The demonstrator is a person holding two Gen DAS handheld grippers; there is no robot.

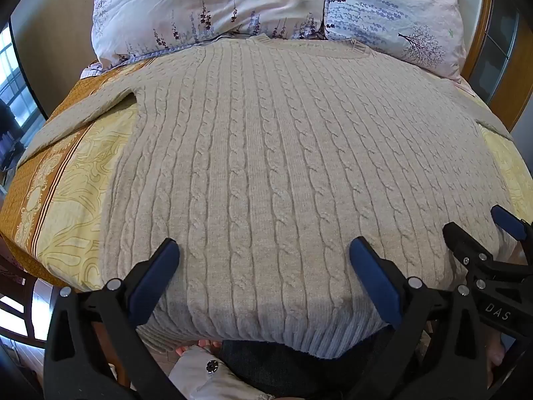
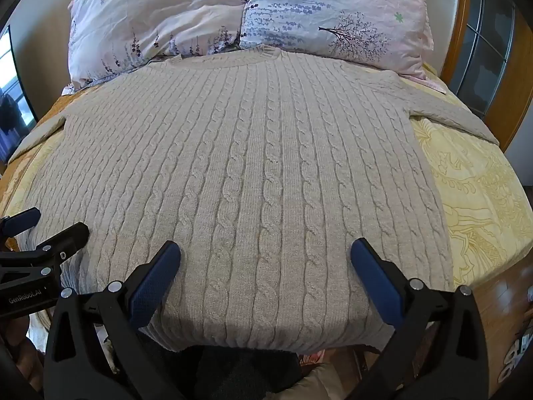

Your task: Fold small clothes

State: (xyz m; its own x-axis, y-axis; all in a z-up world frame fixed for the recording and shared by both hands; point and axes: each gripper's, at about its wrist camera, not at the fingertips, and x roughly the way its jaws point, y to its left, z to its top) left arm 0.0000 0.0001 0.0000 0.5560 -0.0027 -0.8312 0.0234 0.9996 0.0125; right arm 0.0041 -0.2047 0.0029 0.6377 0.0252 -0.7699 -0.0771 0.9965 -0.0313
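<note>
**Sweater lying flat on the bed, both tongs hovering wide at the hem**

Sweater (image 1: 266, 166) is lying face up and spread flat across the bed (image 1: 66, 200), its neckline at the far end touching the pillows (image 1: 206, 3) and its ribbed hem (image 1: 316, 340) hanging just over the near edge. One sleeve (image 1: 76, 116) is stretching out to the left and the other sleeve (image 2: 456, 116) to the right, both resting on the yellow patterned bedspread.

The left tongs (image 1: 265, 266) are standing wide apart above the near left part of the body, gripping nothing. The right tongs (image 2: 266, 266) are likewise gaping wide over the near right part, with nothing between the blue pads. The two tools are sitting just beside each other, each showing at the edge of the other's view.

No fold looks begun, so the step in hand is probably the first one: bringing a side or sleeve inward. To do it well, each pair of tongs should be closing on a firm edge, such as the ribbed hem or the shoulder seam, rather than on the middle of the panel. Lifting both ends of a side together should be keeping the fold line straight along a cable column.

The knit is thick, beige and soft, with raised twisted cables running near to far between plain ribs. It is likely stretching and sagging under its own weight, so a shallow bite may be slipping; the pads should be taking a full pinch of fabric.
</note>
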